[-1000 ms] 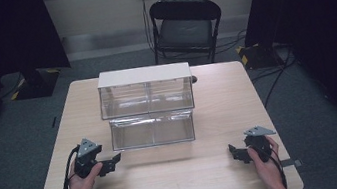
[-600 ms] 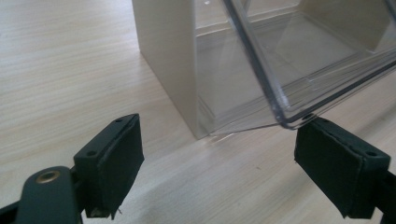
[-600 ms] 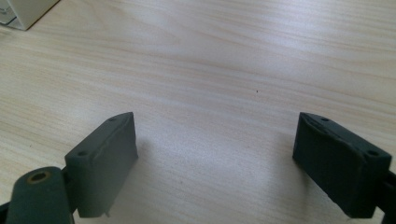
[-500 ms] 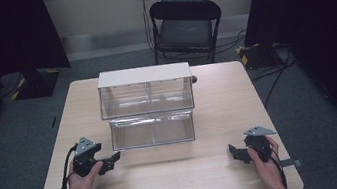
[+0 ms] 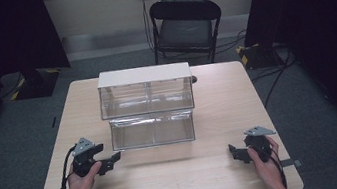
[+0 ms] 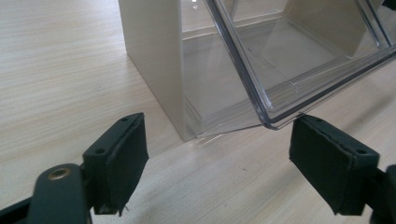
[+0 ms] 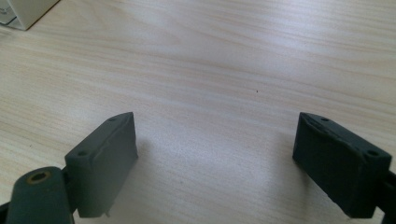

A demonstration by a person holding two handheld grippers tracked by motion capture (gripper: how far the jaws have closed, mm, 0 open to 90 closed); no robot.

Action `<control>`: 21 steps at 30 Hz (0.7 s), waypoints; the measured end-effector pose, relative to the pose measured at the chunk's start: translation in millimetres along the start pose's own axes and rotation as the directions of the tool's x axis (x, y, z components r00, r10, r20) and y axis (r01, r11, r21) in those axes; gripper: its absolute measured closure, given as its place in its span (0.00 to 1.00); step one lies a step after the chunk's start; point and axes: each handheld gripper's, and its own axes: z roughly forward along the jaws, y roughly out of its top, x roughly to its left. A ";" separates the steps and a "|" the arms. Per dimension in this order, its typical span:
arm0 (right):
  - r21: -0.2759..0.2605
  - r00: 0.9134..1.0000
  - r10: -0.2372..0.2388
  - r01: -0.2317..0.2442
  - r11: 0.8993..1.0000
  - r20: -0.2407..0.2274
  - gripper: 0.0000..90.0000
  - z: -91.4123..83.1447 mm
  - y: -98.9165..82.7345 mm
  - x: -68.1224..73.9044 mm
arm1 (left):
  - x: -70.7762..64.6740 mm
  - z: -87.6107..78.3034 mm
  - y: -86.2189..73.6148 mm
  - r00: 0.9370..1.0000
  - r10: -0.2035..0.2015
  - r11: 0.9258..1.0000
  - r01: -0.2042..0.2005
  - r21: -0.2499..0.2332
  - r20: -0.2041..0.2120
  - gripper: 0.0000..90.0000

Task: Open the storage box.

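- Left gripper (image 5: 112,161), jaws spread and empty, just in front of the pulled-out clear drawer (image 5: 153,130), at its left corner.
- Right gripper (image 5: 237,153), jaws spread, well right of the drawer on bare table (image 5: 180,184).
- Drawer juts from the cabinet (image 5: 145,90) behind.
- Likely an approach step; next calls for closing on the drawer front.

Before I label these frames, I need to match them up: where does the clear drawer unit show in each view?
High view: the clear drawer unit sits mid-table, lower drawer pulled toward the person.
Left gripper view: it is at the top, its open drawer corner above the right jaw.
Right gripper view: a pale corner at top left may be its casing.
Shared landmark: the wooden table.
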 end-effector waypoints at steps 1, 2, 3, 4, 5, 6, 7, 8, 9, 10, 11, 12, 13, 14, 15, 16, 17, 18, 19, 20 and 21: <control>0.000 1.000 0.000 0.000 1.000 0.000 0.14 0.0 0.0 0.0 | -0.3 -0.2 0.1 1.000 0.005 1.000 -0.005 0.000 0.000 0.22; 0.000 1.000 0.000 0.000 1.000 0.000 0.14 0.0 0.0 0.0 | -0.3 -0.9 0.4 1.000 0.005 1.000 -0.005 -0.003 0.012 0.22; 0.000 1.000 0.000 0.000 1.000 0.000 0.14 0.0 0.0 0.0 | -0.8 -1.3 0.7 1.000 0.007 1.000 -0.006 -0.004 0.008 0.21; 0.000 1.000 0.000 0.000 1.000 0.000 0.14 0.0 0.0 0.0 | -1.0 -1.7 0.9 1.000 0.013 1.000 -0.013 -0.001 0.004 0.21; 0.000 1.000 0.000 0.000 1.000 0.000 0.14 0.0 0.0 0.0 | -1.8 -1.7 1.0 1.000 0.015 1.000 -0.015 -0.003 0.001 0.21; 0.000 1.000 0.000 0.000 1.000 0.000 0.14 0.0 0.0 0.0 | -2.4 -1.6 1.1 1.000 0.014 1.000 -0.014 -0.004 -0.002 0.21; 0.000 1.000 0.000 0.000 1.000 0.000 0.14 0.0 0.0 0.0 | -2.5 -1.6 1.3 1.000 0.015 1.000 -0.015 -0.005 -0.001 0.21; 0.000 1.000 0.000 0.000 1.000 0.000 0.14 0.0 0.0 0.0 | -2.3 -1.8 1.5 1.000 0.022 1.000 -0.022 -0.004 -0.001 0.21; 0.000 1.000 0.000 0.000 1.000 0.000 0.14 0.0 0.0 0.0 | -2.2 -2.1 1.6 1.000 0.023 1.000 -0.023 -0.005 -0.002 0.21; 0.000 1.000 0.000 0.000 1.000 0.000 0.14 0.0 0.0 0.0 | -2.0 -2.2 1.6 1.000 0.022 1.000 -0.022 -0.006 -0.001 0.21; 0.000 1.000 0.000 0.000 1.000 0.000 0.14 0.0 0.0 0.0 | -1.9 -2.2 1.6 1.000 0.020 1.000 -0.020 -0.006 0.002 0.20; 0.000 1.000 0.000 0.000 1.000 0.000 0.14 0.0 0.0 0.0 | -1.8 -2.3 1.7 1.000 0.018 1.000 -0.018 -0.007 0.004 0.20; 0.000 1.000 0.000 0.000 1.000 0.000 0.14 0.0 0.0 0.0 | -1.6 -2.4 1.7 1.000 0.018 1.000 -0.018 -0.008 0.004 0.20; 0.000 1.000 0.000 0.000 1.000 0.000 0.14 0.0 0.0 0.0 | -1.6 -2.4 1.8 1.000 0.018 1.000 -0.018 -0.008 0.004 0.20; 0.000 1.000 0.000 0.000 1.000 0.000 0.14 0.0 0.0 0.0 | -1.9 -2.6 1.8 1.000 0.019 1.000 -0.019 -0.010 0.003 0.20; 0.000 1.000 0.000 0.000 1.000 0.000 0.14 0.0 0.0 0.0 | -2.4 -2.8 2.2 1.000 0.017 1.000 -0.017 -0.008 0.004 0.20; 0.000 1.000 0.000 0.000 1.000 0.000 0.14 0.0 0.0 0.0 | -2.6 -3.2 2.9 1.000 0.021 1.000 -0.021 -0.004 0.000 0.19; 0.000 1.000 0.000 0.000 1.000 0.000 0.14 0.0 0.0 0.0 | -3.3 -3.1 3.6 1.000 0.024 1.000 -0.024 -0.006 0.000 0.19; 0.000 1.000 0.000 0.000 1.000 0.000 0.14 0.0 0.0 0.0 | -3.2 -3.5 4.1 0.999 0.033 0.999 -0.033 -0.004 -0.002 0.18; 0.000 1.000 0.000 0.000 1.000 0.000 0.14 0.0 0.0 0.0 | -3.7 -3.4 4.3 1.000 0.025 1.000 -0.025 -0.008 0.003 0.18; 0.000 1.000 0.000 0.000 1.000 0.000 0.14 0.0 0.0 0.0 | -3.8 -3.4 4.4 1.000 0.025 1.000 -0.025 -0.008 0.003 0.18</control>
